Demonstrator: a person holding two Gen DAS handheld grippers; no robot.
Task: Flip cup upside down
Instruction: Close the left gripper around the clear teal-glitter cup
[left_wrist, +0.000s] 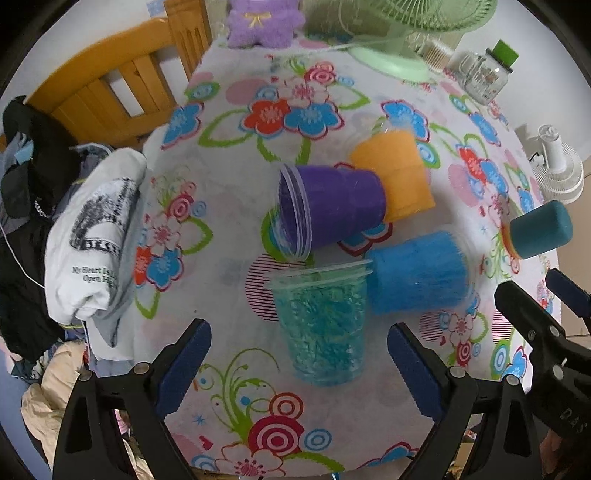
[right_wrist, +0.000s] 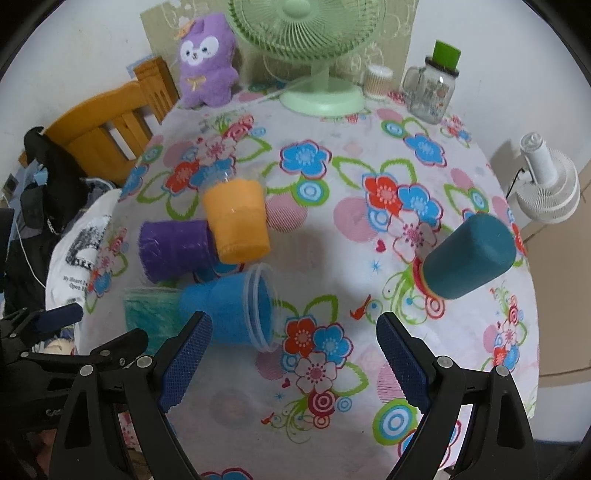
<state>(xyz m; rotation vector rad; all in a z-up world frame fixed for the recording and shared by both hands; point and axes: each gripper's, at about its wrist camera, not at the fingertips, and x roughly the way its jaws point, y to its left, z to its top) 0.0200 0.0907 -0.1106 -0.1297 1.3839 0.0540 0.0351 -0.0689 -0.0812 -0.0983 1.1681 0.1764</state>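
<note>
Several plastic cups lie on their sides on the flowered tablecloth (left_wrist: 236, 122): a purple cup (left_wrist: 328, 210), an orange cup (left_wrist: 399, 177), a blue cup (left_wrist: 417, 273) and a clear teal cup (left_wrist: 321, 325). A dark teal cup (right_wrist: 469, 254) stands upside down at the right; it also shows in the left wrist view (left_wrist: 539, 229). My left gripper (left_wrist: 299, 365) is open, with the clear teal cup just beyond its fingers. My right gripper (right_wrist: 293, 363) is open and empty, its left finger (right_wrist: 184, 362) close to the blue cup (right_wrist: 229, 306).
A green fan (right_wrist: 317, 48), a purple plush toy (right_wrist: 207, 62), a glass jar mug with a green lid (right_wrist: 432, 88) and a small container (right_wrist: 376, 81) stand at the table's far edge. A wooden chair (right_wrist: 103, 129) and piled clothes (left_wrist: 92, 229) are at the left. A white fan (right_wrist: 550, 184) stands right of the table.
</note>
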